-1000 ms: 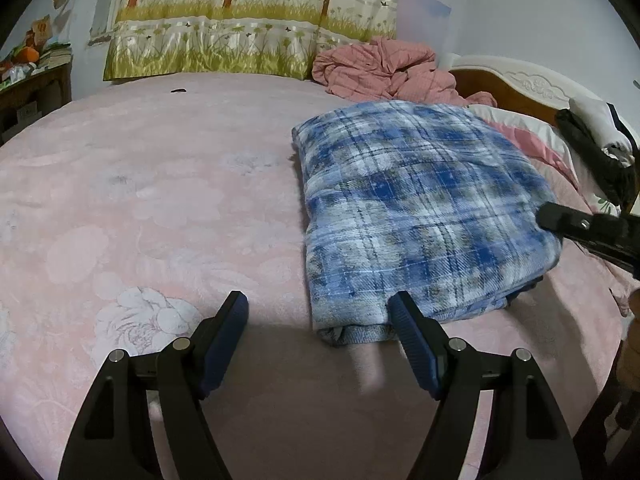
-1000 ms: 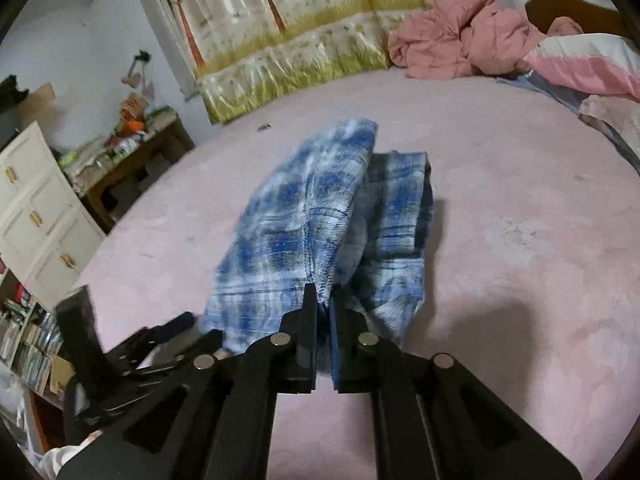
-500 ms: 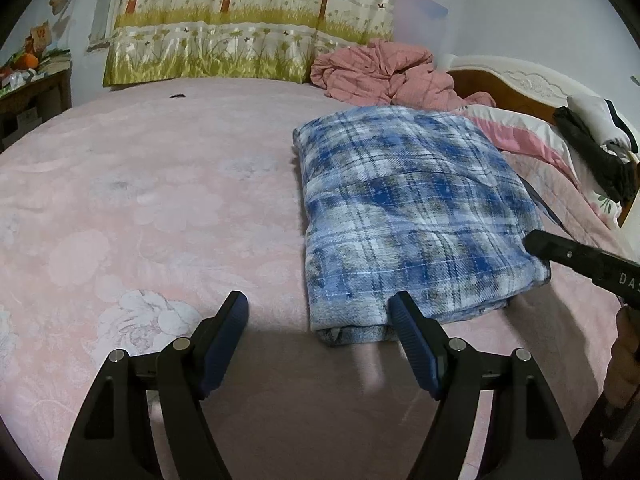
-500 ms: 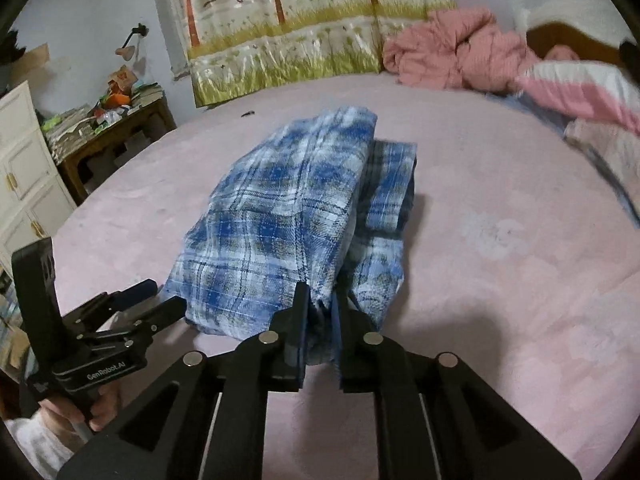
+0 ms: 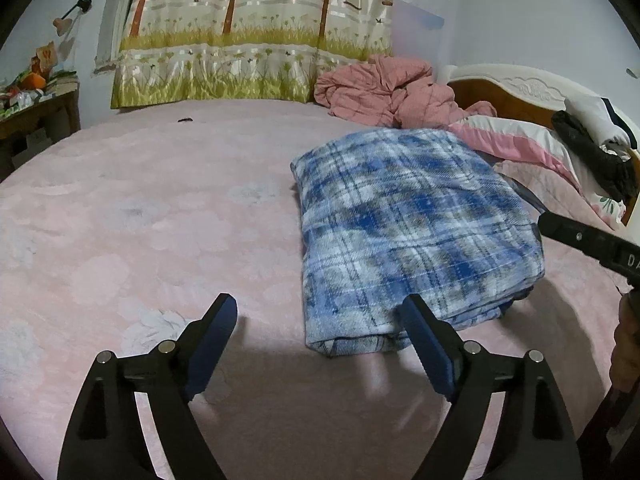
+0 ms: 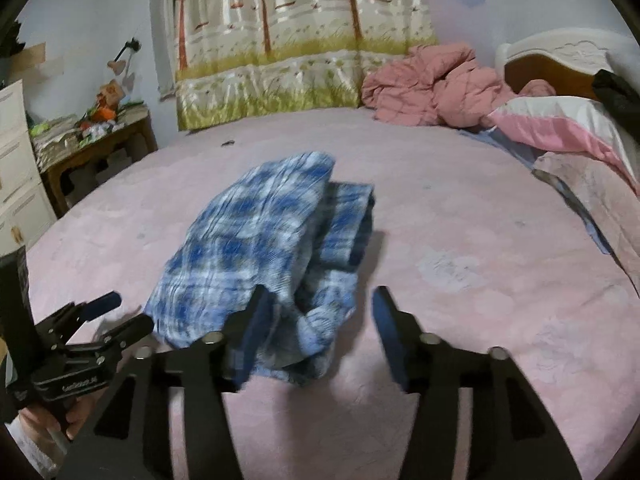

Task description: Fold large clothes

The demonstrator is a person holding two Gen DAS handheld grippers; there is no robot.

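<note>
A blue plaid garment (image 5: 412, 232) lies folded into a thick rectangle on the pink bedspread (image 5: 160, 220). My left gripper (image 5: 316, 332) is open and empty, just in front of the garment's near left corner. In the right wrist view the garment (image 6: 264, 240) lies ahead with its near edge rumpled. My right gripper (image 6: 320, 316) is open, its left finger (image 6: 256, 316) right at the cloth's near edge, holding nothing. The left gripper also shows in the right wrist view (image 6: 116, 316), and the right gripper's body shows at the right edge of the left wrist view (image 5: 588, 240).
A crumpled pink quilt (image 5: 384, 92) and pillows (image 5: 532, 140) lie by the white headboard (image 5: 520, 84). A curtain (image 5: 252, 32) hangs behind the bed. A cluttered wooden table (image 6: 92, 140) and a white cabinet (image 6: 16, 168) stand to the left.
My right gripper has opened and let go of the garment's edge, which has dropped onto the bed. The left gripper has stayed open and nearly still.
</note>
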